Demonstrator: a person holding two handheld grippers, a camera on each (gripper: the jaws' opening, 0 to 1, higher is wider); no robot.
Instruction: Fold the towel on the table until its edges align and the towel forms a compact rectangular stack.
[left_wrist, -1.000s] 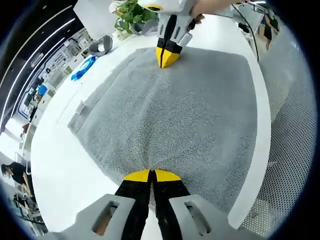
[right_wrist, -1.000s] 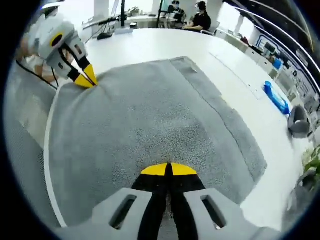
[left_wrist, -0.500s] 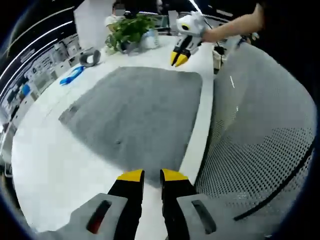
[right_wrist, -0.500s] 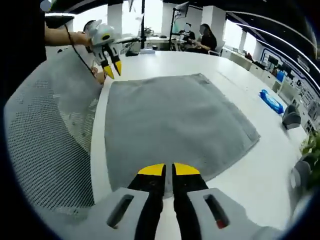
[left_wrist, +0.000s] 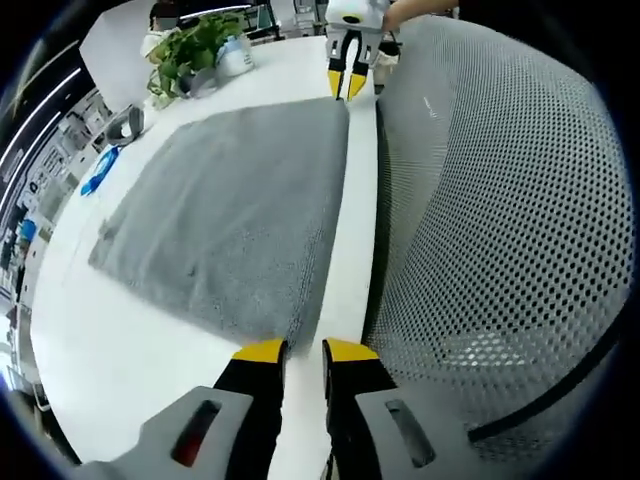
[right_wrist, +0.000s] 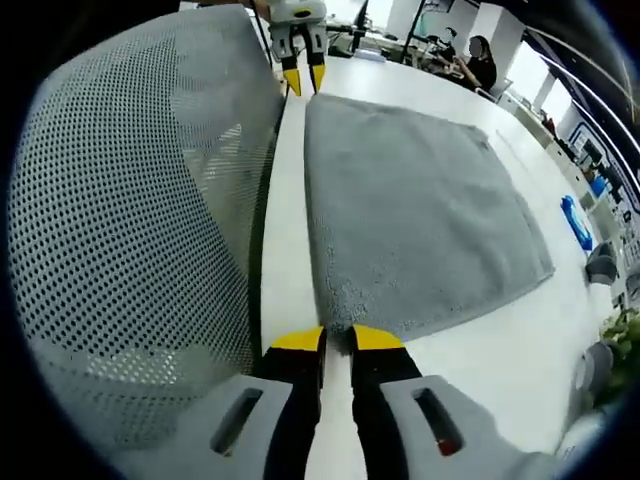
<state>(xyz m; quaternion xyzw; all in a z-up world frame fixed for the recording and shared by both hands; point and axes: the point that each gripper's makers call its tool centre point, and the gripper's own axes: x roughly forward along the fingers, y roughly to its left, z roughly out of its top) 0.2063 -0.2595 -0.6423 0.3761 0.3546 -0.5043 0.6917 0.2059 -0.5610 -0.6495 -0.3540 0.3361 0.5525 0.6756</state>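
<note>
Left gripper view: gray towel (left_wrist: 240, 215) lies flat on the white surface (left_wrist: 120, 370), filling the centre and left of the frame, its right edge running close along the surface's edge. The left tongs (left_wrist: 303, 351) rise from the bottom centre, yellow tips parted with a narrow gap, nothing between them; they sit just at the towel's near corner, apart from it or barely touching, hard to say. A mesh chair back (left_wrist: 500, 230) takes up the right half. At the top centre the right tongs (left_wrist: 346, 84) hang at the towel's far corner, tips slightly apart, empty as far as the small size allows. Upper left: a potted plant (left_wrist: 190, 55), a blue object (left_wrist: 100, 170) and a gray roll-like thing (left_wrist: 125, 123) on the surface.

Right gripper view: towel (right_wrist: 410, 215) spreads across the centre and right, surface (right_wrist: 285, 230) showing as a white strip along its left edge. Right tongs (right_wrist: 337, 340) at the bottom centre, tips parted, empty, just at the towel's near corner. Left tongs (right_wrist: 302, 77) at the top centre by the far corner. Chair back (right_wrist: 140, 230) fills the left. Blue object (right_wrist: 575, 222) at the right edge; a seated person (right_wrist: 478, 62) far at the upper right.
</note>
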